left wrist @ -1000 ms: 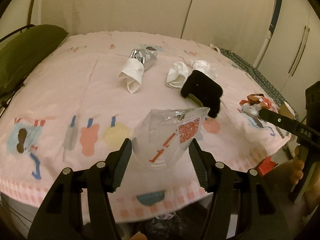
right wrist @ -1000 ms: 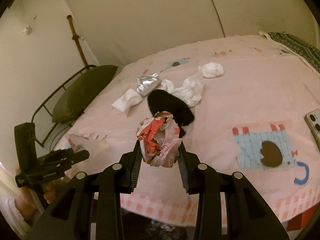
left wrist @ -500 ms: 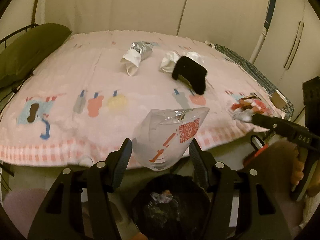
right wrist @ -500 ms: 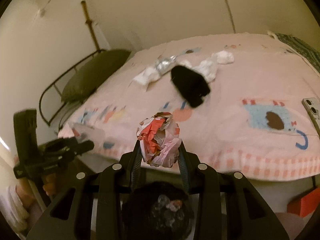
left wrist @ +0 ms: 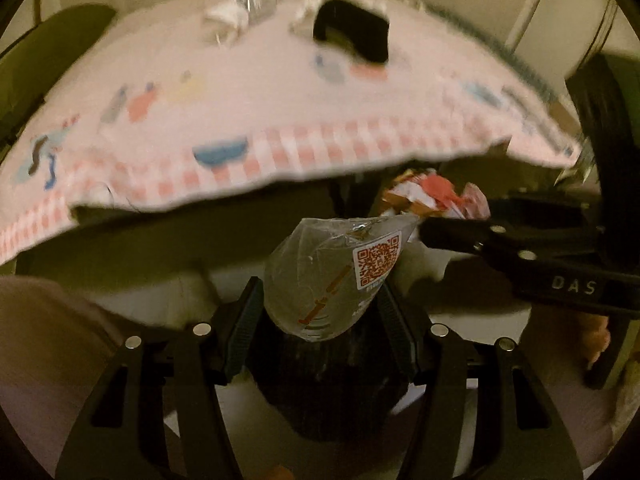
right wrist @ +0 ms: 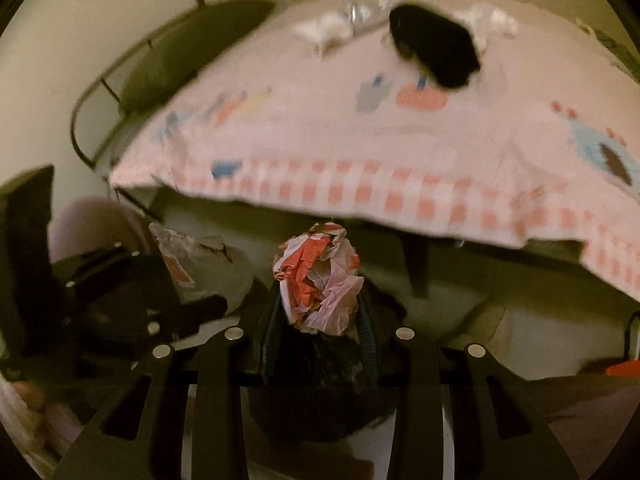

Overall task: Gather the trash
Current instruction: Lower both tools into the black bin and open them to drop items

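My left gripper (left wrist: 320, 312) is shut on a clear plastic wrapper (left wrist: 332, 276) with a red QR code, held over a dark trash bin (left wrist: 332, 396) on the floor. My right gripper (right wrist: 320, 312) is shut on a crumpled red, white and pink paper ball (right wrist: 318, 278) above the same bin (right wrist: 320, 392). The right gripper and its ball (left wrist: 436, 196) show at the right of the left wrist view. The left gripper with the wrapper (right wrist: 200, 264) shows at the left of the right wrist view. White tissues (left wrist: 228, 20) and a foil wrapper (left wrist: 256, 0) lie far back on the bed.
The bed with its pink patterned sheet (left wrist: 240, 92) fills the upper half, its edge hanging above the bin. A black cloth (left wrist: 352, 32) lies on it near the tissues. A green pillow (right wrist: 192, 48) and metal bedframe are at the left. A red object (right wrist: 624, 368) is on the floor, right.
Both grippers have dropped from above the bed to below its edge, over the bin, and come closer together. Each keeps its hold on its piece of trash.
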Tool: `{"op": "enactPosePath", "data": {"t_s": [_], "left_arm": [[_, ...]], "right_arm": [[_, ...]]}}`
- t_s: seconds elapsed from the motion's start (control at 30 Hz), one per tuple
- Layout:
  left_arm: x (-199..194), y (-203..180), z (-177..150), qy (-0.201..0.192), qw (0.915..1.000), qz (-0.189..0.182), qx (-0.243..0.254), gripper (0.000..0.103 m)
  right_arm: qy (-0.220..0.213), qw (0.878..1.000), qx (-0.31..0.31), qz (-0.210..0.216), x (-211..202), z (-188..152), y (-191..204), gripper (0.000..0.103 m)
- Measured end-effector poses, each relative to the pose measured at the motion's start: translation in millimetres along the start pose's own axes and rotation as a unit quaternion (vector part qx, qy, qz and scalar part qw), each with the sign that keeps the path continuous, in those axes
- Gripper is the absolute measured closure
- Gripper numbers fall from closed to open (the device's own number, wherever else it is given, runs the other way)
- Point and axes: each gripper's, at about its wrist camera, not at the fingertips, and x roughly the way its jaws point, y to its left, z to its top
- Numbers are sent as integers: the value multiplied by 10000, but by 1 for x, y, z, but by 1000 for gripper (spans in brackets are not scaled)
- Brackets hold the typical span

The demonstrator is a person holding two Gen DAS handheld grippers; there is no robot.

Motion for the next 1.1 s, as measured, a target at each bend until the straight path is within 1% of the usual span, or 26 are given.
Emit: {"op": "enactPosePath", "data": {"t_s": [0.03, 0.07, 0.1, 0.17, 0.23, 0.33, 0.37, 0.5, 0.53, 0.57, 0.67, 0.77, 0.83, 0.9, 0.97, 1.1], "left_arm": [[6, -2, -3, 169, 9998, 50, 5, 43], [16, -4, -7, 425, 9991, 87, -9, 43], [21, -3, -10, 567, 9983, 96, -36, 43], [37, -4, -17, 992, 9949, 88, -126, 43], [54, -7, -25, 1440, 9894, 161, -79, 43], [73, -11, -35, 1865, 9821, 269, -25, 43], [78, -12, -38, 1980, 9799, 253, -48, 43], [103, -17, -56, 2551, 9667, 120, -161, 43], [107, -16, -58, 2622, 9647, 95, -230, 43], [114, -14, -62, 2755, 9607, 73, -320, 43], [125, -11, -65, 2951, 9542, 130, -466, 43], [139, -5, -73, 3142, 9466, 136, -713, 43], [151, -1, -77, 3278, 9408, 138, -849, 43], [158, 1, -81, 3346, 9375, 139, -948, 43], [166, 1, -81, 3438, 9332, 222, -1017, 43], [174, 2, -83, 3557, 9280, 298, -1068, 43]], "right_arm": [[235, 9997, 113, -18, 12, -2, -2, 71], [443, 9988, 199, -42, 23, -4, -3, 71], [592, 9978, 282, -38, 31, -6, -3, 71], [945, 9941, 537, -34, 51, -12, -7, 71], [1245, 9898, 661, -182, 70, -18, -9, 71], [1638, 9817, 914, -320, 94, -25, -15, 71], [1748, 9787, 1008, -389, 101, -28, -18, 71], [2131, 9662, 1340, -559, 126, -36, -29, 71], [2199, 9631, 1436, -595, 130, -39, -32, 71], [2301, 9580, 1595, -629, 137, -42, -37, 71], [2485, 9484, 1862, -637, 153, -51, -44, 71], [2635, 9405, 2047, -649, 169, -58, -48, 71], [2728, 9362, 2114, -669, 179, -61, -50, 71], [2786, 9337, 2143, -682, 186, -63, -53, 71], [2850, 9305, 2182, -732, 193, -65, -55, 71], [2953, 9255, 2239, -786, 202, -67, -57, 70]]}}
